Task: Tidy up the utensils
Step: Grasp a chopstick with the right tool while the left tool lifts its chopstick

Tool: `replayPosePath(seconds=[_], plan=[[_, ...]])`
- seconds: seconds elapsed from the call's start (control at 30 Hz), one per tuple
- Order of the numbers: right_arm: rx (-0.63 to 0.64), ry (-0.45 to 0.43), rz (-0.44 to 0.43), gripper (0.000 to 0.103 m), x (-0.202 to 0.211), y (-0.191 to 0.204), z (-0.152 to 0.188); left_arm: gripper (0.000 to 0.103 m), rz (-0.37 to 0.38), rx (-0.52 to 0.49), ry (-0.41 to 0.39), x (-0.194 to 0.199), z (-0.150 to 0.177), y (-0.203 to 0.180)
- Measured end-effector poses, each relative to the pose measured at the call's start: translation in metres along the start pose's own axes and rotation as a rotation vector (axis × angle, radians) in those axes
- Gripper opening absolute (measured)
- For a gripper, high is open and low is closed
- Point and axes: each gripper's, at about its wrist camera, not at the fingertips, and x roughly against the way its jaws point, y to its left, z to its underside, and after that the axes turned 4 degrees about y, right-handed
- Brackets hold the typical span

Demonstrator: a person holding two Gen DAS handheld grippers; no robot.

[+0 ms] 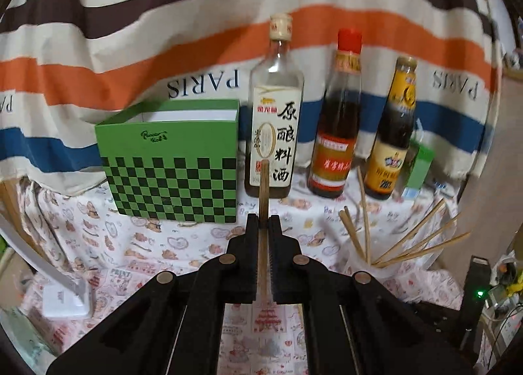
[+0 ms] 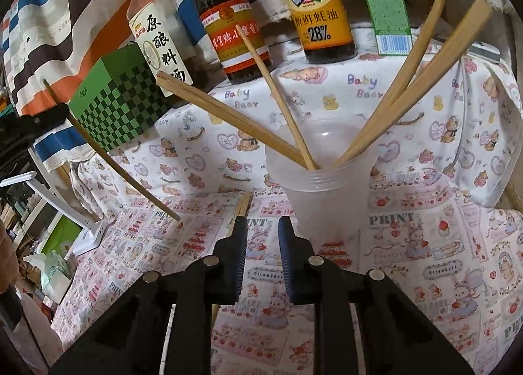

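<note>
Left claw pinching slim brown wooden chopstick; right claw spread, empty.

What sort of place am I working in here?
Most likely a makeshift home tabletop, not a proper kitchen counter: a childish bear-print cloth covers it, sauce bottles line the back against a striped fabric backdrop, and chopsticks stand in a plastic cup.

A green box is showing a black-and-green checkerboard on its lower half. The backdrop cloth is running in cream, brown, orange and blue stripes. Pale wooden chopsticks are standing in a cloudy, seemingly translucent cup.
</note>
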Motion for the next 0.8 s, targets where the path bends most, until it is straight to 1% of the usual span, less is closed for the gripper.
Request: replayPosePath(seconds=[0.07, 0.2, 0.27, 0.33, 0.47, 0.57, 0.67, 0.73, 0.8], plan=[[0.017, 0.032, -0.037, 0.021, -0.003, 0.006, 0.002, 0.005, 0.024, 0.014, -0.021, 0.001, 0.013, 0.007], [0.070, 0.112, -0.104, 0.019, -0.016, 0.029, 0.012, 0.005, 0.053, 0.087, -0.059, -0.001, 0.026, 0.029], [0.077, 0.137, -0.070, 0.017, -0.026, 0.035, 0.014, 0.005, 0.048, 0.119, -0.078, -0.003, 0.028, 0.038], [0.063, 0.183, -0.047, 0.017, -0.036, 0.039, 0.012, 0.005, 0.064, 0.137, -0.102, -0.002, 0.029, 0.045], [0.045, 0.241, 0.002, 0.017, -0.057, 0.043, 0.003, 0.005, 0.034, 0.140, -0.174, 0.010, 0.034, 0.053], [0.022, 0.323, 0.049, 0.017, -0.084, 0.045, -0.003, 0.005, 0.035, 0.160, -0.210, 0.017, 0.038, 0.063], [0.053, 0.341, 0.124, 0.017, -0.100, 0.051, -0.007, 0.005, 0.008, 0.185, -0.211, 0.015, 0.041, 0.075], [0.048, 0.357, 0.149, 0.016, -0.109, 0.050, -0.009, 0.005, 0.006, 0.210, -0.199, 0.011, 0.044, 0.083], [0.021, 0.356, 0.168, 0.013, -0.116, 0.048, -0.011, 0.005, -0.004, 0.224, -0.187, 0.006, 0.046, 0.090]])
